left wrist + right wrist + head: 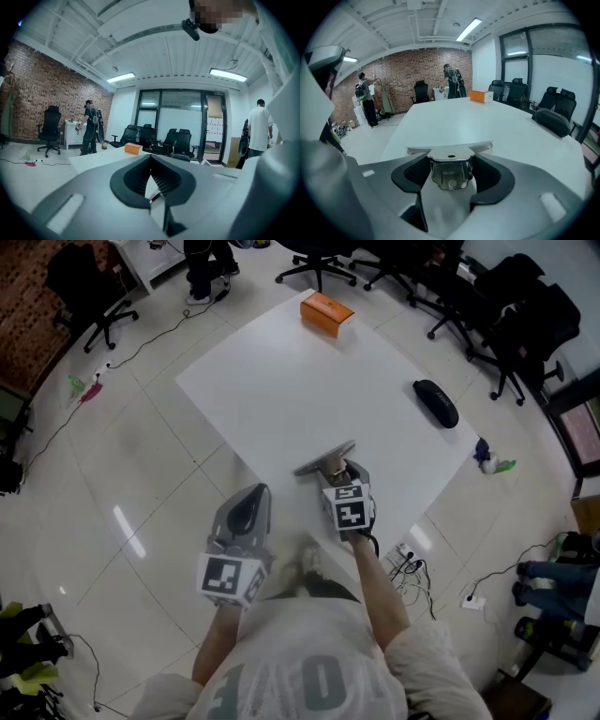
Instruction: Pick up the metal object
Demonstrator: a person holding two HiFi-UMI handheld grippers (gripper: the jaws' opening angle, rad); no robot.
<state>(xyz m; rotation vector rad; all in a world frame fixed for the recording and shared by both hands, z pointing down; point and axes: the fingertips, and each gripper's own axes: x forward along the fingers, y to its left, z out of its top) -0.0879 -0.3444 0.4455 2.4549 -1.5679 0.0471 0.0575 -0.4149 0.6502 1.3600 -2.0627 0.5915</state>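
Plainly, the white table (281, 381) fills most of what we see. Just off its near edge hangs our left gripper (257, 493), its jaws pressed together with nothing between them. Our right gripper (451, 161) reaches over that same edge, its jaws closed against the sides of the metal object (324, 457), which rests on the table close to the near edge. A black case (436, 402) lies near the table's right corner, and an orange box (326, 313) sits at its far corner.
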